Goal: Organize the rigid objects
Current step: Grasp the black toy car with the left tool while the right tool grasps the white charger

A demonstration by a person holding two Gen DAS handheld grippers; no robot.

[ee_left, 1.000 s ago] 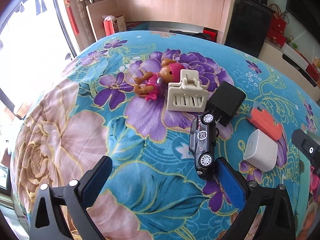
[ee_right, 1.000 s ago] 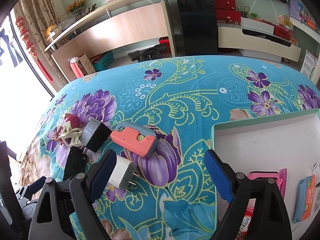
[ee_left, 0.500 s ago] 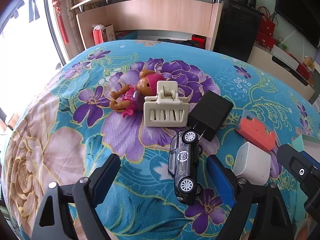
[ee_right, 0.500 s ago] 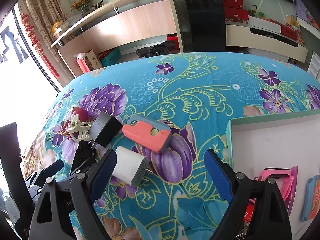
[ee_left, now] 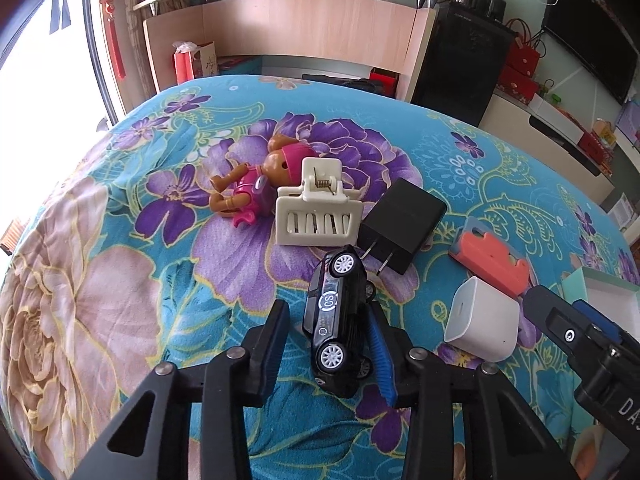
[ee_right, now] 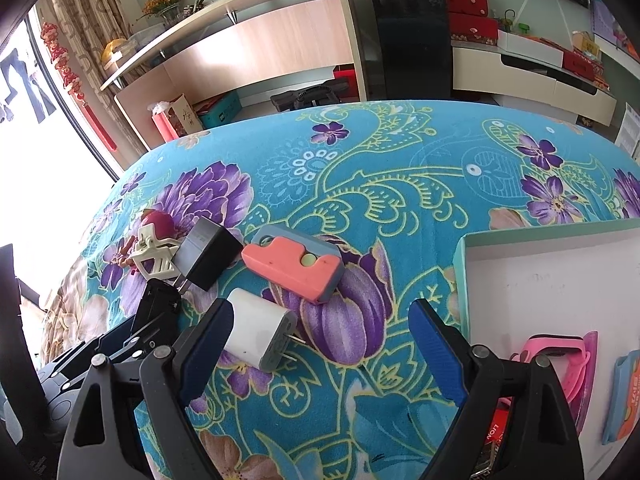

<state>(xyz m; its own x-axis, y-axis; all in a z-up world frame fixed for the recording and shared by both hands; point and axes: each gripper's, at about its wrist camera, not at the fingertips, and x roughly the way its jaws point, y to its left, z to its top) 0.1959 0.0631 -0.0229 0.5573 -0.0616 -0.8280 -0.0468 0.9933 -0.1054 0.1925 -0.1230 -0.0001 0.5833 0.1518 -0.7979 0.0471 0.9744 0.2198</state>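
A black toy car point(ee_left: 334, 316) lies on its side on the flowered cloth, between the jaws of my left gripper point(ee_left: 328, 312). Those jaws are closing: the right pad point(ee_left: 378, 356) touches the car, while a strip of cloth still shows by the left pad point(ee_left: 276, 344). Beyond the car lie a black charger point(ee_left: 400, 220), a cream hair claw point(ee_left: 316, 212) and a small doll point(ee_left: 256, 184). A white charger point(ee_right: 260, 332) rests just inside the left finger of my right gripper point(ee_right: 322, 312), which stands open over the cloth. A coral and grey block point(ee_right: 292, 264) lies past it.
A white box with a teal rim point(ee_right: 464, 280) sits at the right and holds a pink item point(ee_right: 560, 352) and a blue and orange one point(ee_right: 624, 396). The cloth's far edge drops toward a wooden shelf unit point(ee_right: 260, 48) and a black cabinet point(ee_right: 412, 32).
My left jaws have drawn in from wide apart to close around the toy car, which now sits between them. The right gripper has crept slightly toward the white charger, still as wide.
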